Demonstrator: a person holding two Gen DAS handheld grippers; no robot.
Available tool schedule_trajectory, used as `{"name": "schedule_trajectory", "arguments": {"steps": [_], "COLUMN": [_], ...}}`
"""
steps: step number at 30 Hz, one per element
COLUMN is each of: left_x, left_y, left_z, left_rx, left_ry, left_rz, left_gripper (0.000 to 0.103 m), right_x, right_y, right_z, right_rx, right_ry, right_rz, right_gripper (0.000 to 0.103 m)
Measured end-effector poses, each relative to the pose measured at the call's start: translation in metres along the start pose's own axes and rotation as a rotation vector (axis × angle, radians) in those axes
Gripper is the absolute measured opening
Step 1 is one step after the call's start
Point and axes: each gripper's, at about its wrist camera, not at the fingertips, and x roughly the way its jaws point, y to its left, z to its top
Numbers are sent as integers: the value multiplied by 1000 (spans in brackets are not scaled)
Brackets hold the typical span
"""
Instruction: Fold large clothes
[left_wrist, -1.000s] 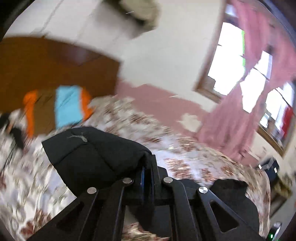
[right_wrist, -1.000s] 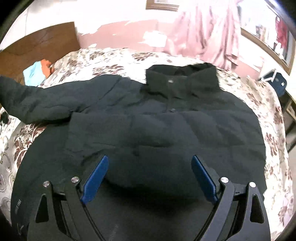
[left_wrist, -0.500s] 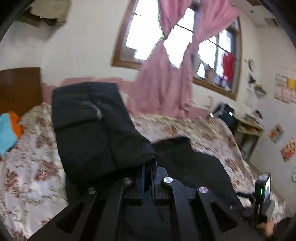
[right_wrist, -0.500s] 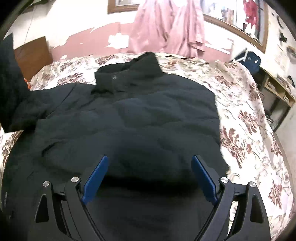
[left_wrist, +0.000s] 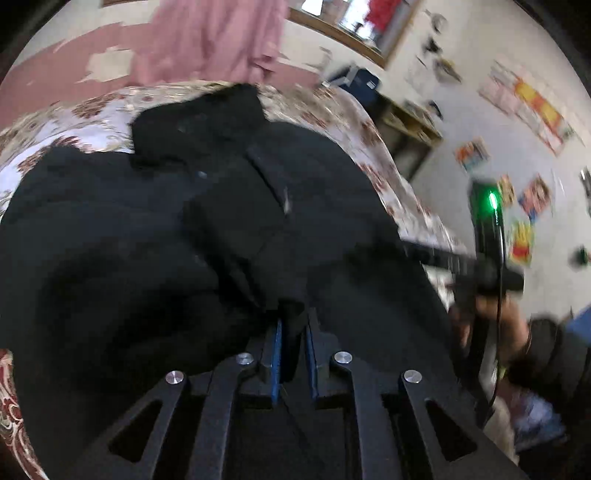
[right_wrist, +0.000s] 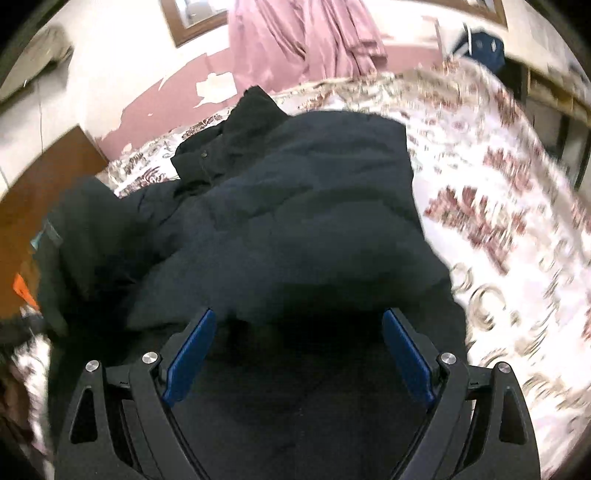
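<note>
On the bed with the floral cream-and-maroon cover (right_wrist: 498, 206), a large black padded jacket (right_wrist: 295, 221) is lying spread across most of the mattress, its stand-up collar (right_wrist: 255, 114) pointing toward the pink-painted wall (right_wrist: 155, 114) and the pink curtain (right_wrist: 303, 37). The left gripper (left_wrist: 293, 354) is hanging over the jacket's body with a fold of the black sleeve fabric (left_wrist: 236, 258) between its blue pads (left_wrist: 275, 365); its jaws are just beginning to part, so the fabric is sitting in a narrow gap, and it is hard to tell whether the pads are pressing on it at all. The right gripper (right_wrist: 297, 354) is hovering above the jacket's lower part with its jaws standing wide, holding nothing, the dark cloth lying below and between its blue pads (right_wrist: 190, 354). In the left wrist view, the person's hand (left_wrist: 491, 317) is gripping the handle of that right tool beside the bed's edge. The jacket is looking quilted and puffy, so it is likely soft, bulky and springy rather than heavy, and a fold will probably be wanting to bounce open unless pressed flat. The shell may be a little slippery. A hem, a cuff or a side seam, where layers are bunching thick, is probably giving the surest hold; a single flat panel is probably slipping out of the pads.
</note>
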Motion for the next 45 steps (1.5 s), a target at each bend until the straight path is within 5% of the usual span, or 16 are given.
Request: {"name": "schedule_trajectory", "arguments": {"steps": [5,7,9,10,12,14,19,21,23,26,37,45], "left_x": [-13,-29,-41,-46,-64,-76,-99,-103,-105,-110,-83,-32], "left_y": [-1,9,20,25,39,49,86,102,112,116,150,176], "left_z": [-21,-27,-31,-35,-42,-47,-52,-54,-52,-48,8,43], "left_rx": [0,-36,-96,-122,-163,-187,-250,-287,-295,-268,-309,-376], "left_ry": [10,0,-8,-26,-82,-97,-148,-148,-134,-138,-116,-117], "left_rz": [-42,-43,-53,-39,-8,37,304,316,332,353,458,427], "left_gripper": [19,30,84,91,92,92,92,92,92,92,92,92], "right_x": [5,9,11,10,11,17,32,31,27,16,-65,-17], "right_y": [-6,-2,13,24,45,55,50,55,60,62,62,28], "right_z": [-7,-9,-13,-16,-21,-26,-48,-53,-53,-44,59,105], "right_rx": [144,207,194,161,113,121,207,162,125,108,-107,-151], "right_ry": [8,36,64,73,94,131,179,163,158,140,-177,-174], "right_rz": [226,315,382,396,397,308,272,225,178,177,-22,-162], "right_gripper": [88,88,88,88,88,88,87,74,30,5,4,10]}}
